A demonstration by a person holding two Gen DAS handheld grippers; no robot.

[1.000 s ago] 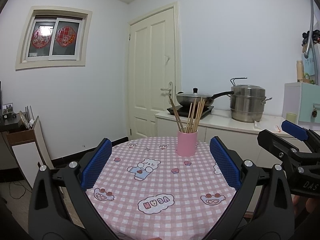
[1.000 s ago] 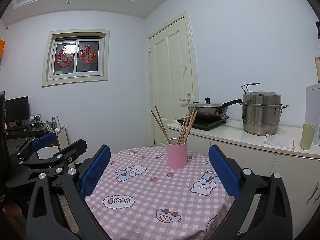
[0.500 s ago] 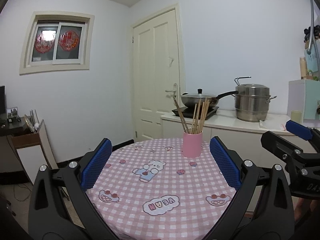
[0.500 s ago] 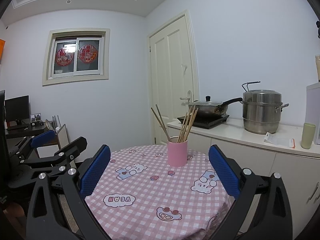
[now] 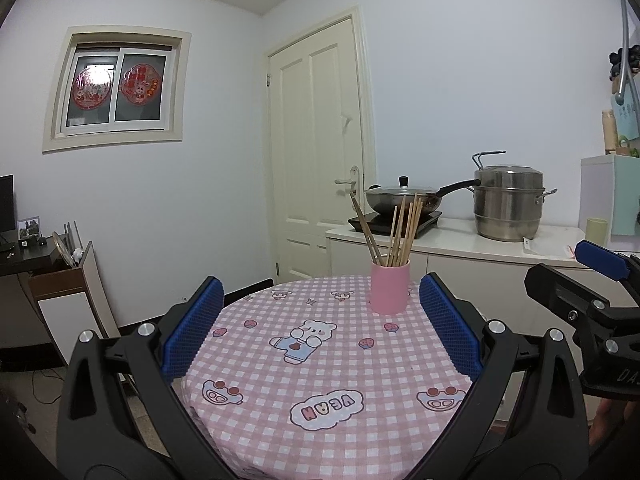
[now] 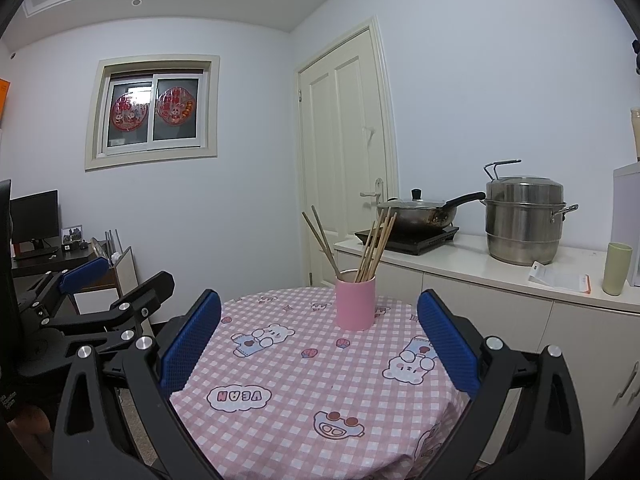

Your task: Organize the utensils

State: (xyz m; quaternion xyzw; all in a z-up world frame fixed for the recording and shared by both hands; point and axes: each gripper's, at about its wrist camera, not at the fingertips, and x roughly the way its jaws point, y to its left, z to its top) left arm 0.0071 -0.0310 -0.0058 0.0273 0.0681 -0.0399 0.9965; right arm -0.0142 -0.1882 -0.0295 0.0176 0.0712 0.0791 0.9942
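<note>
A pink cup [image 5: 390,288] [image 6: 355,299] stands upright near the far edge of a round table with a pink checked cloth [image 5: 320,376] [image 6: 304,376]. Several wooden chopsticks [image 5: 394,232] [image 6: 372,248] lean out of the cup. My left gripper [image 5: 320,326] is open above the near part of the table, nothing between its blue pads. My right gripper [image 6: 320,340] is open too, also short of the cup and empty. Each gripper shows at the edge of the other's view: the right gripper [image 5: 592,280], the left gripper [image 6: 96,284].
Behind the table runs a white counter [image 6: 480,268] with a lidded pan on a hob [image 6: 416,216], a steel steamer pot [image 6: 524,220], a green cup [image 6: 617,268] and a paper slip. A closed door [image 5: 320,160] is at the back. A desk with a monitor [image 6: 36,220] stands far left.
Both views have tilted up and shifted slightly; the cup sits a little further right in the left wrist view. Both grippers stay open and empty.
</note>
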